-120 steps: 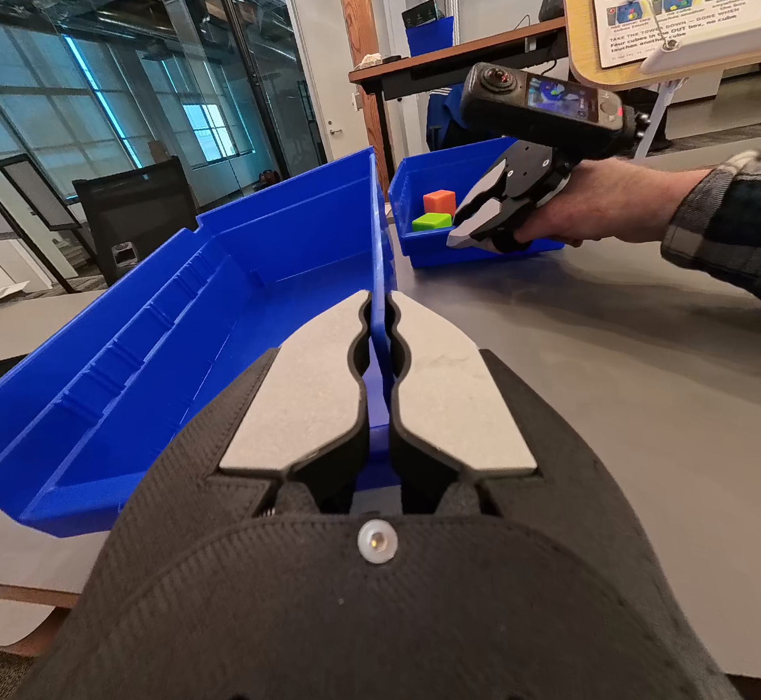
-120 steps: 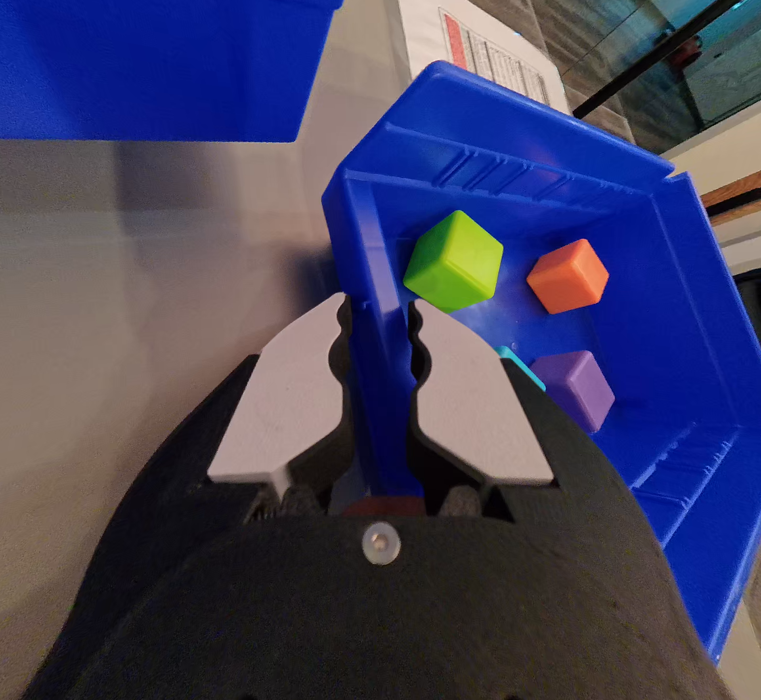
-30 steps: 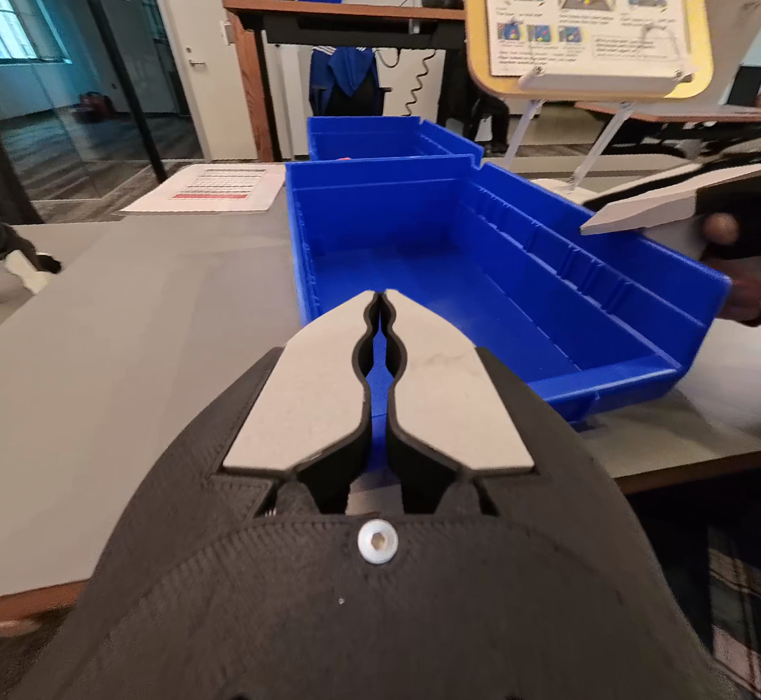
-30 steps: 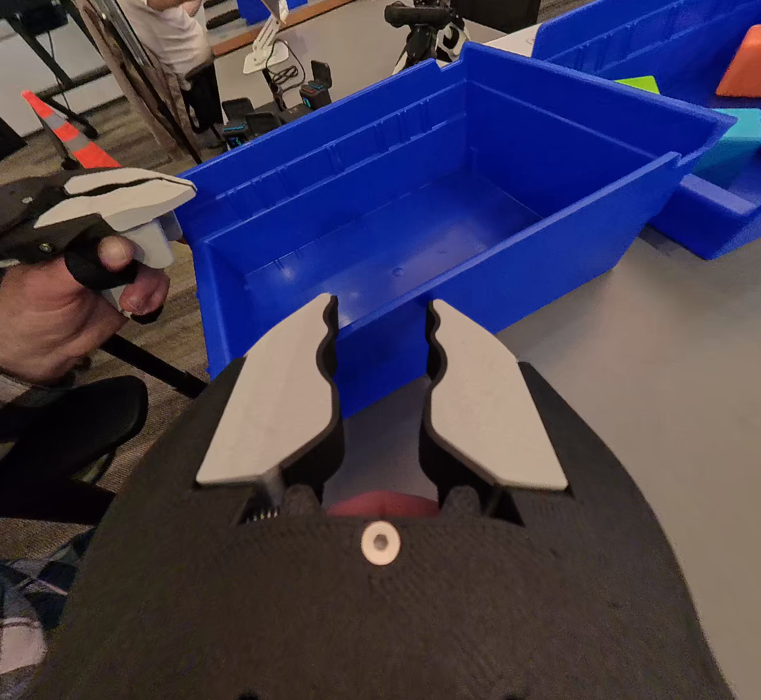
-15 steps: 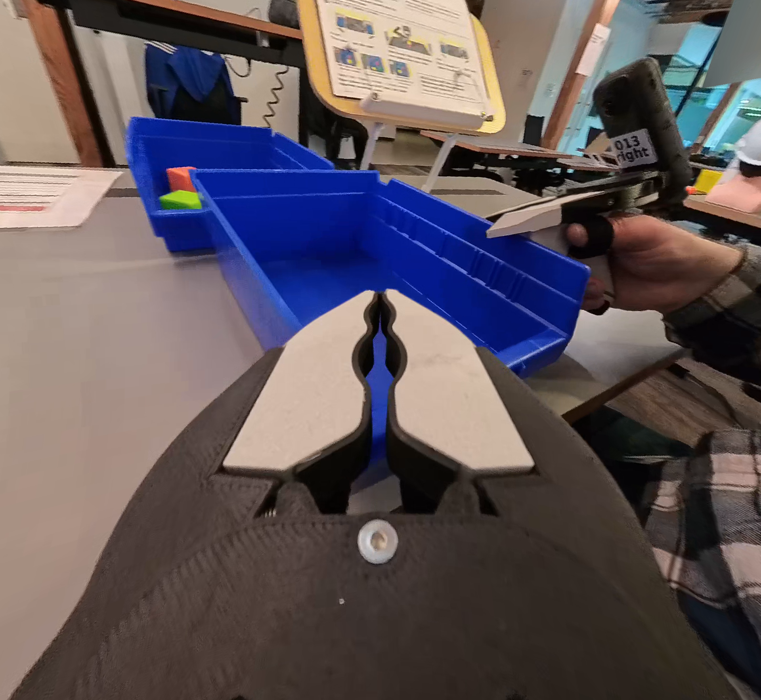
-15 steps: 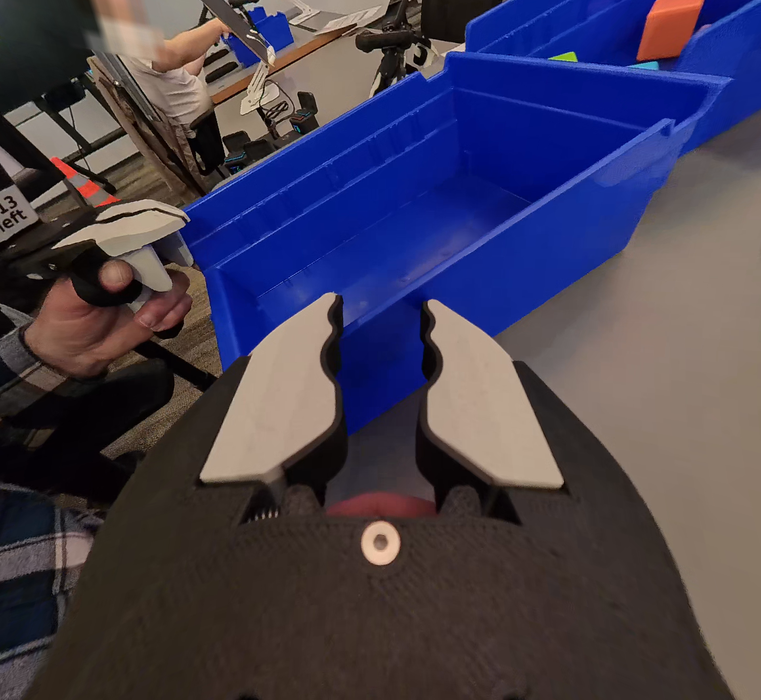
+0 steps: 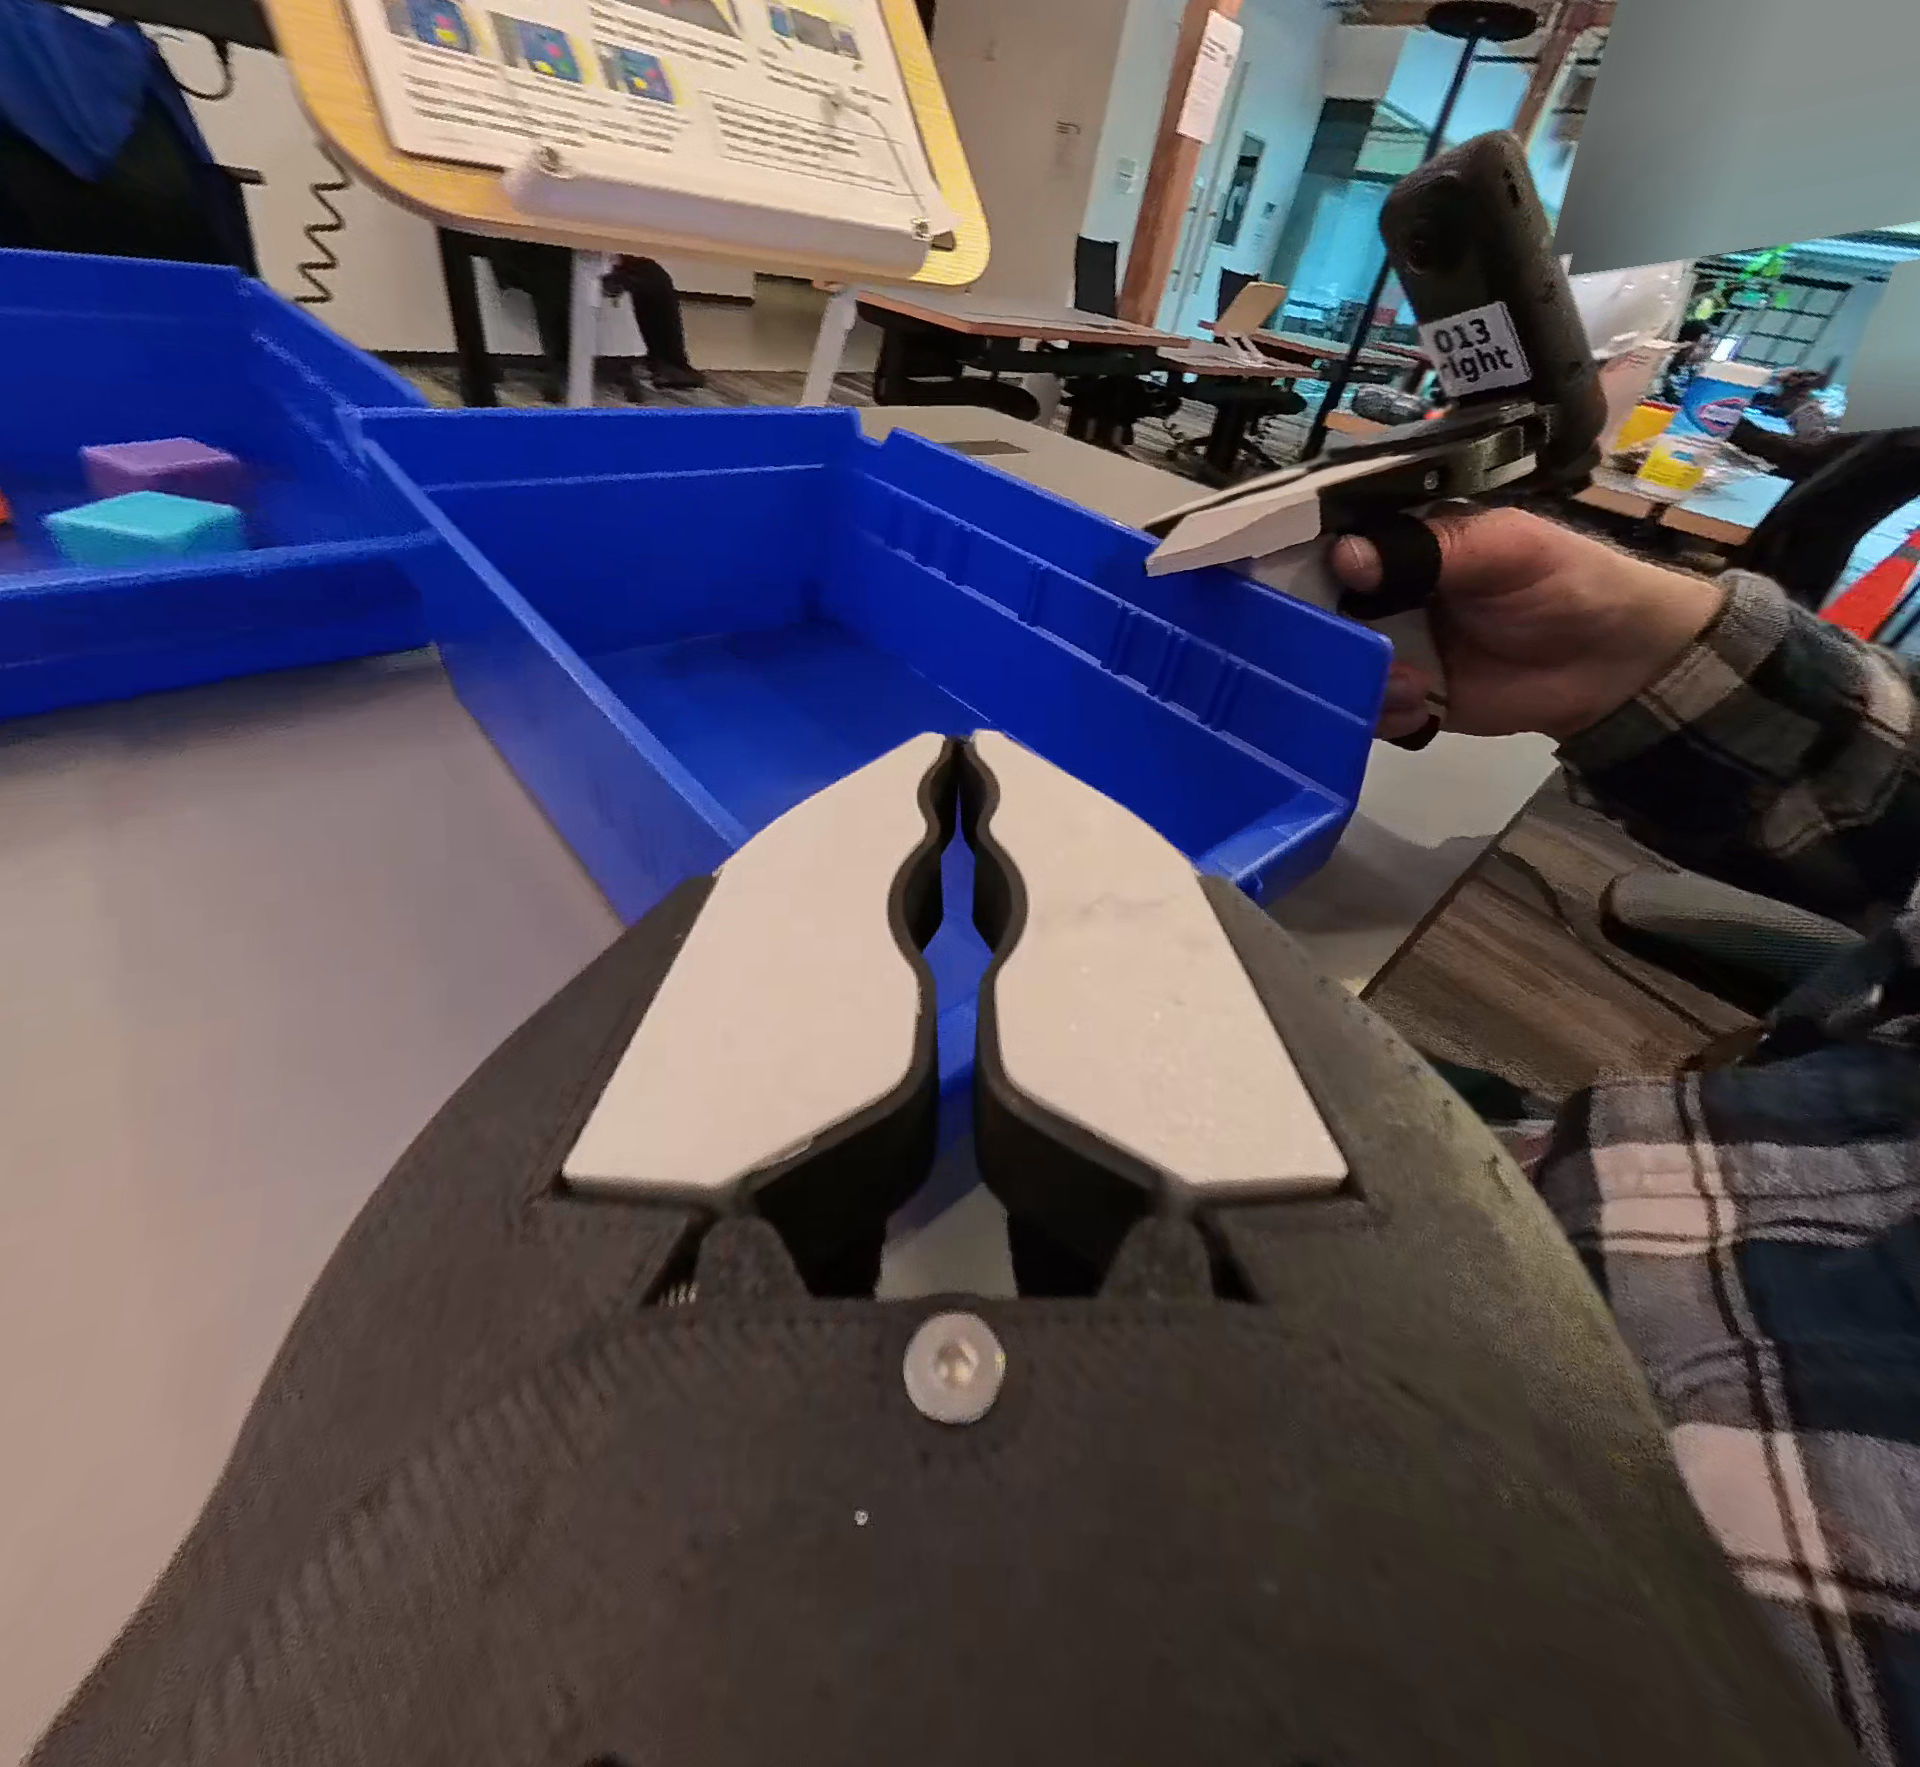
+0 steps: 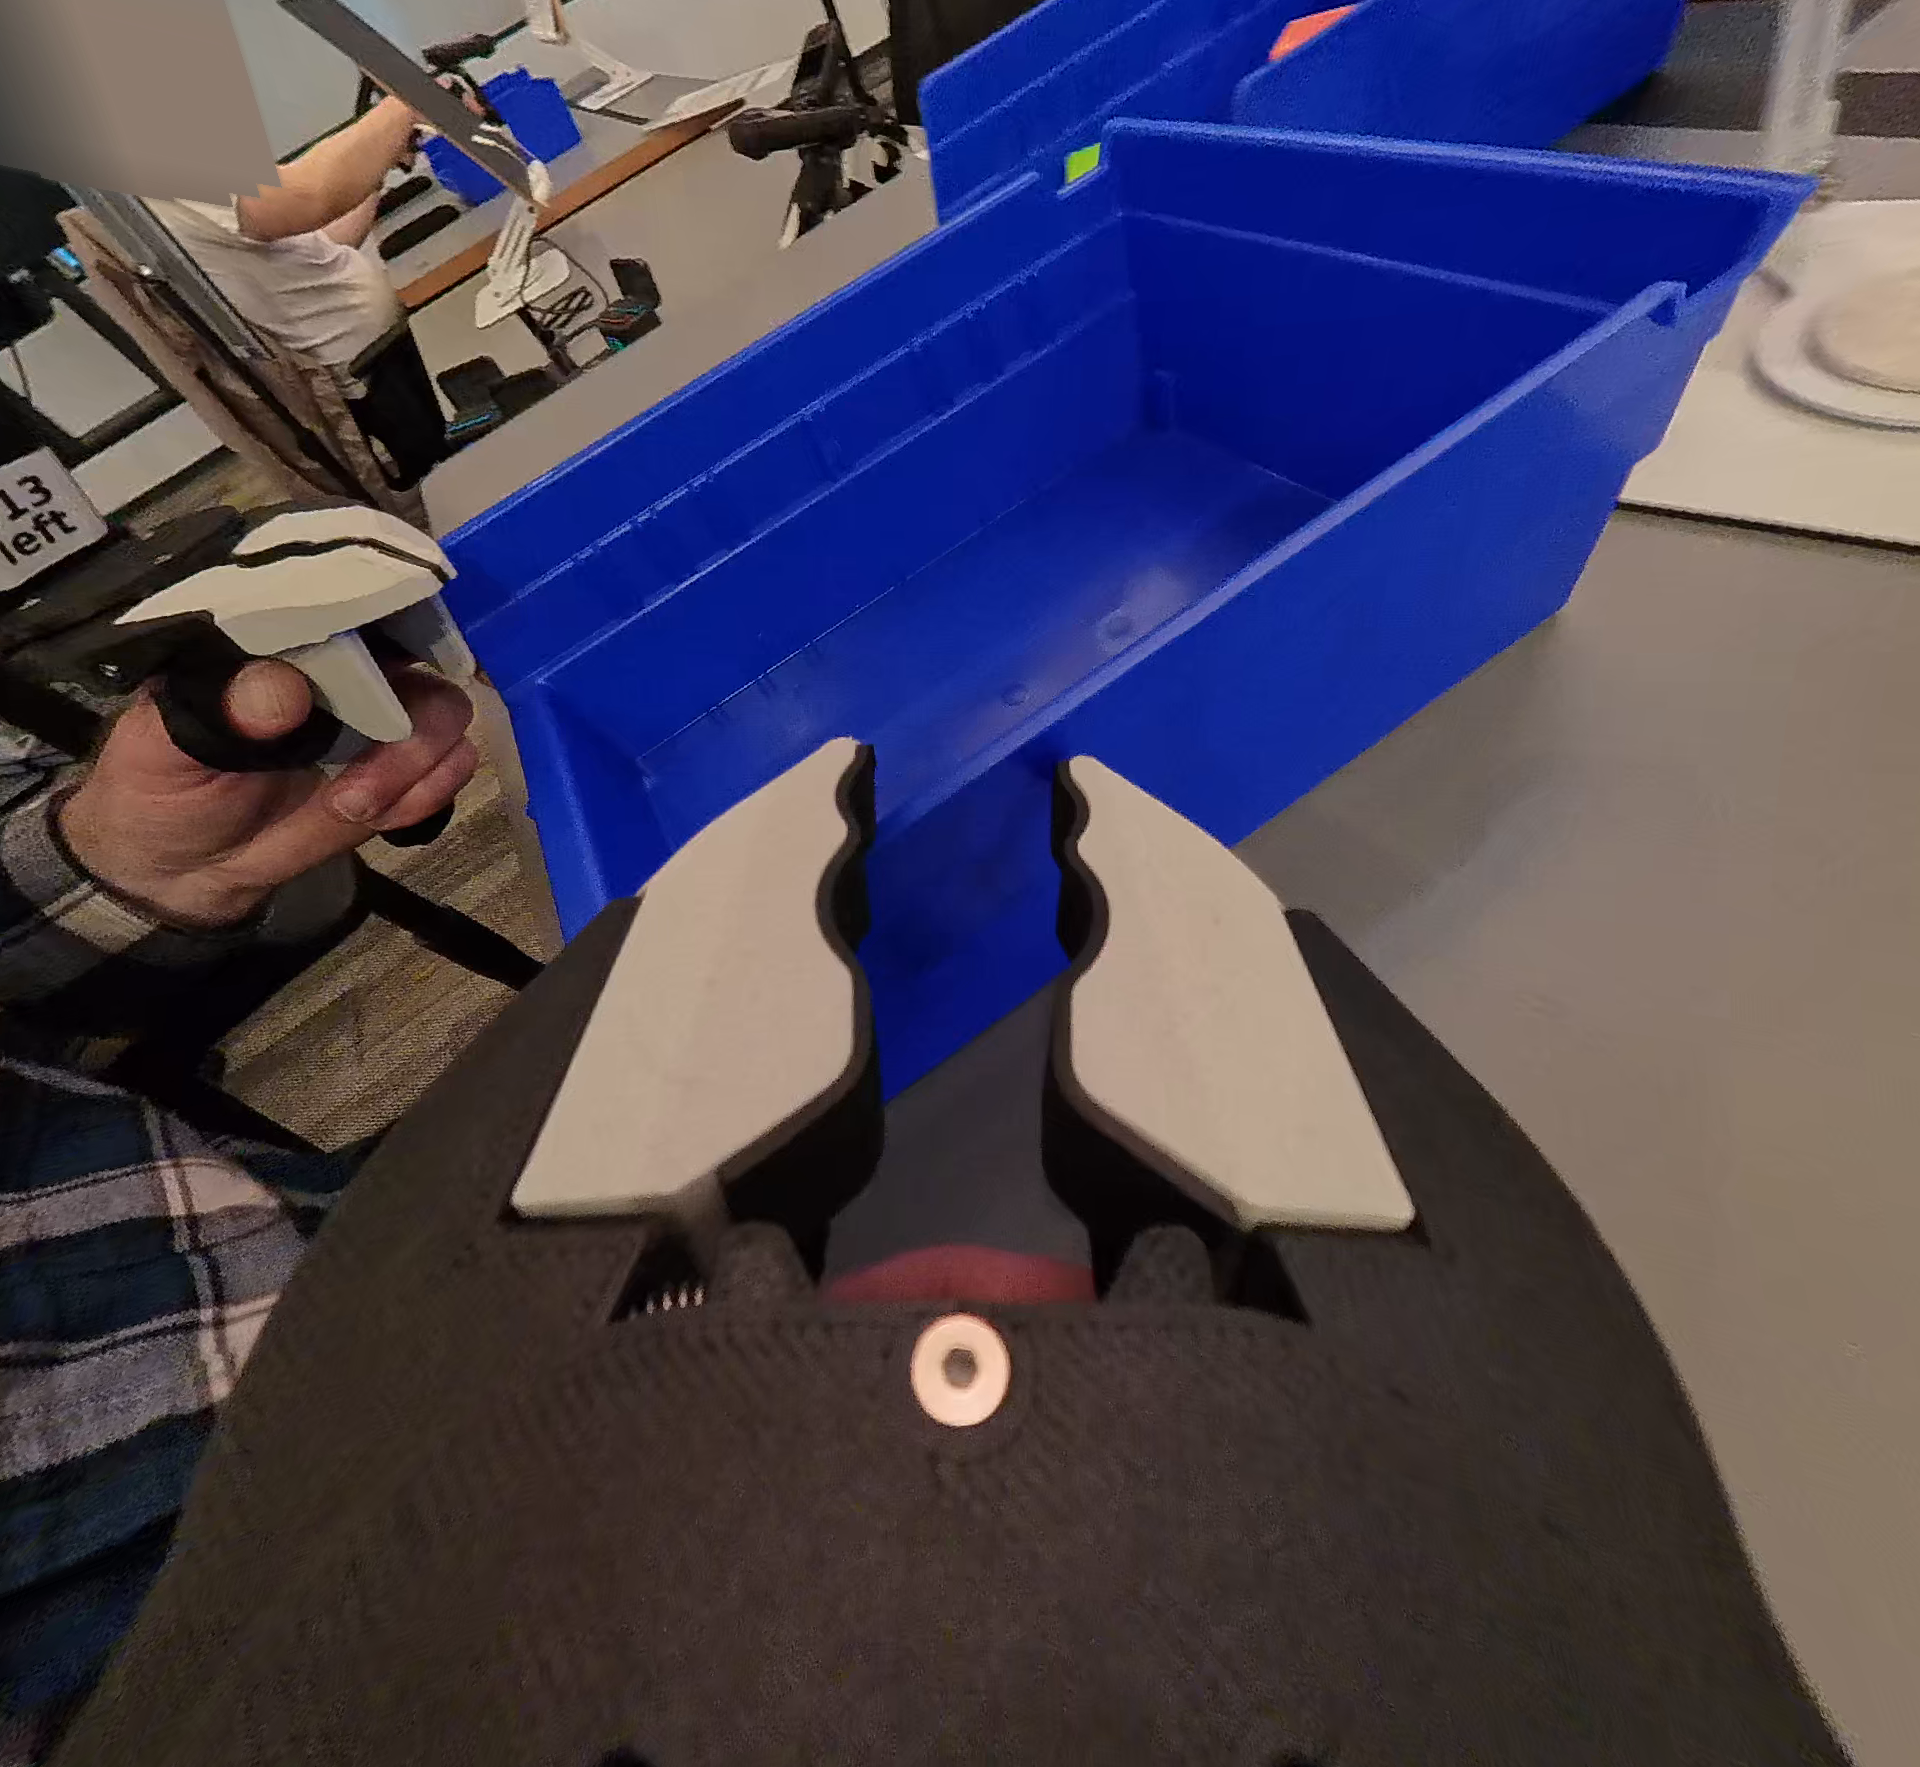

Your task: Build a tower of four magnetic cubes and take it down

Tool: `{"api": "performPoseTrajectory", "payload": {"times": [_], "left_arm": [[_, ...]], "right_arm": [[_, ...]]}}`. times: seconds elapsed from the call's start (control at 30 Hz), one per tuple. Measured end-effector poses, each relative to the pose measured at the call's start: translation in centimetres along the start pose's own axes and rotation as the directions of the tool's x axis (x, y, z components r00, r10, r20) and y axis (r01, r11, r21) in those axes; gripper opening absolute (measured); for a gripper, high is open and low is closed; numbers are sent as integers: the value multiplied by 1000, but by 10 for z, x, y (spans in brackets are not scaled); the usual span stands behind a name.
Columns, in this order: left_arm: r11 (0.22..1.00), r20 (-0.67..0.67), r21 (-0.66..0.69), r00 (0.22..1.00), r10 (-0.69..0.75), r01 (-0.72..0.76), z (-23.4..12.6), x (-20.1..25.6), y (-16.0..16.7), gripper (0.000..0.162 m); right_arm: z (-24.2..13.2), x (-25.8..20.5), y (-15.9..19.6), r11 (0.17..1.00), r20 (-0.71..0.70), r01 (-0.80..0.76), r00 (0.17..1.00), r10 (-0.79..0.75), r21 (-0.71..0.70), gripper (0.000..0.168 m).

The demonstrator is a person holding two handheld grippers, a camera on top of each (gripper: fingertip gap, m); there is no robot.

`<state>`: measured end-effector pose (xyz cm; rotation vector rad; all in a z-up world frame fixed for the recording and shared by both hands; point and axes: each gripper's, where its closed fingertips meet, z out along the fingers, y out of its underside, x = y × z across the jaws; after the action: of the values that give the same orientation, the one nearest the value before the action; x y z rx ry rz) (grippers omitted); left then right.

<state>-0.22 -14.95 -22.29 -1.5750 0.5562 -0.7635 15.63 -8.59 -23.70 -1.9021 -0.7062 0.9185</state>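
Note:
My left gripper (image 7: 957,753) is shut and empty, held at the near end of an empty blue bin (image 7: 665,574). A teal cube (image 7: 145,524) and a purple cube (image 7: 156,465) lie in a second blue bin (image 7: 187,605) at the far left. My right gripper (image 8: 961,767) is open and empty, at the near side wall of the empty blue bin (image 8: 1299,678). An orange block (image 8: 1311,32) and a green block (image 8: 1082,162) show partly in the farther bin (image 8: 1455,34). Each gripper shows in the other's view: the right one (image 7: 1226,522), the left one (image 8: 343,564).
The bins stand on a grey table (image 7: 208,990). An instruction board on a stand (image 7: 623,55) rises behind them. A white stand base (image 8: 1860,346) sits at the right. A person sits at another desk in the background (image 8: 291,263). The table edge (image 7: 1455,896) runs by my plaid-sleeved arms. Tip to tip, the grippers are about 20 centimetres apart.
Both views have swung: the left view turned right, bringing the cubes' bin to the left edge. The right view rose over the empty bin. The jaws stay as they were.

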Motion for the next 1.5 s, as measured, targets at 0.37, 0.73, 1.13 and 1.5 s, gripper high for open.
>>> {"api": "performPoseTrajectory", "payload": {"times": [0.37, 0.73, 1.13, 1.5], "left_arm": [[1000, 118, 8, 993, 27, -28, 24, -10, -10, 1], [987, 234, -141, 966, 107, -75, 26, -38, -1, 9], [955, 173, -297, 983, 63, -9, 29, -33, 21, 25], [950, 170, -307, 978, 118, -61, 43, -34, 24, 14]], "right_arm": [[-29, 23, 3, 1000, -62, 14, 998, -14, 0, 33], [-32, 24, 3, 998, -115, 62, 991, -63, -9, 33], [-35, -8, 19, 993, -148, 74, 985, -87, -89, 55], [-39, -13, 29, 986, -224, 120, 964, -143, -112, 55]]}}
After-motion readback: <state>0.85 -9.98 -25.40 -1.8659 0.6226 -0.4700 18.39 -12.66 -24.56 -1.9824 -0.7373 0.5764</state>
